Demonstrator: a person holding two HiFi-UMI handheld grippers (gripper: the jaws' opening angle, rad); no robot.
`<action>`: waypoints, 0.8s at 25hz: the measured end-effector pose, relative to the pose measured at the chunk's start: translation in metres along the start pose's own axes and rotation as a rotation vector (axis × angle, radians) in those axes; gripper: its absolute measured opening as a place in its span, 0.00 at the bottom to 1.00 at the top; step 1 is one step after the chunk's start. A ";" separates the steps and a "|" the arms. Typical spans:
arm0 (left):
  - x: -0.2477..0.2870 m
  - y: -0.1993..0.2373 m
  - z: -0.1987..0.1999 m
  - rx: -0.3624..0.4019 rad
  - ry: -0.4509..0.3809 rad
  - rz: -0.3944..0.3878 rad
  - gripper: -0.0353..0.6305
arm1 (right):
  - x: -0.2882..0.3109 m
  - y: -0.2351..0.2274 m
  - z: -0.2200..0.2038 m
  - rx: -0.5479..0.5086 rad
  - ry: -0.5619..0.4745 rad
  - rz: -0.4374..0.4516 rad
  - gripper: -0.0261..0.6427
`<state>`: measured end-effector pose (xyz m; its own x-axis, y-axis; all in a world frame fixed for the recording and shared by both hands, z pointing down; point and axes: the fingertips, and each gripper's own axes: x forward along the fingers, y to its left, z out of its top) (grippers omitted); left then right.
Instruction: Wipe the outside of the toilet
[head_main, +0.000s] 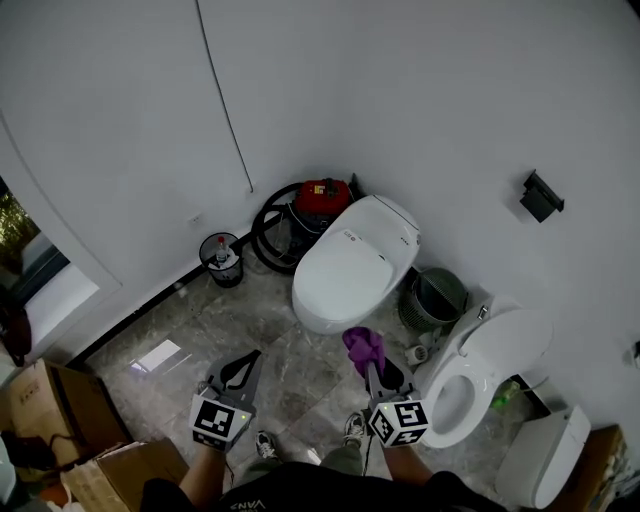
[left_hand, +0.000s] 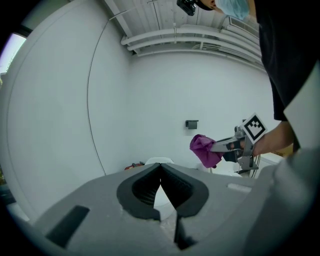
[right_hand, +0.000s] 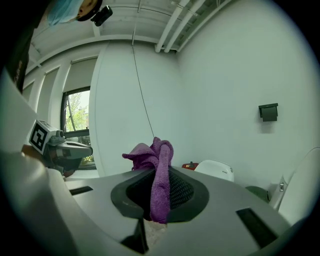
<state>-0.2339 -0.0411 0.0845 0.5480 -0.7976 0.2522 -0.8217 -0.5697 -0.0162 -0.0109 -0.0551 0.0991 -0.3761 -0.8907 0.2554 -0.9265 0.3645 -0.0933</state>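
Nearest, the left gripper (head_main: 246, 366) has its jaws pressed together on nothing, and the right gripper (head_main: 371, 368) clenches a purple cloth (head_main: 363, 344). Just beyond the cloth, slightly left, stands the closed toilet (head_main: 355, 265), its long axis running far-right toward the wall (head_main: 450, 120); the right gripper is nearer. Its far side is hidden, and an open toilet (head_main: 490, 360) stands at right.

The floor (head_main: 200, 335) in front of and left of the closed toilet (head_main: 355, 265) is wide open, so there's easy reach there. The right side's tight: a green bin (head_main: 437, 297) sits between it and the second toilet (head_main: 480, 370). Behind, a red machine (head_main: 322, 196) and black hose (head_main: 268, 235) crowd the wall.
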 end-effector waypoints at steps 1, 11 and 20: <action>-0.007 0.001 0.002 -0.007 -0.001 -0.005 0.06 | -0.002 0.007 0.003 -0.005 -0.001 0.002 0.10; -0.072 0.024 0.021 0.039 -0.037 -0.029 0.06 | -0.029 0.062 0.024 -0.010 -0.029 -0.008 0.10; -0.113 0.036 0.021 0.109 -0.072 -0.037 0.06 | -0.058 0.101 0.032 -0.008 -0.057 -0.003 0.10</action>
<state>-0.3219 0.0240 0.0354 0.5909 -0.7853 0.1849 -0.7808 -0.6143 -0.1138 -0.0834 0.0248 0.0444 -0.3735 -0.9056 0.2009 -0.9276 0.3637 -0.0852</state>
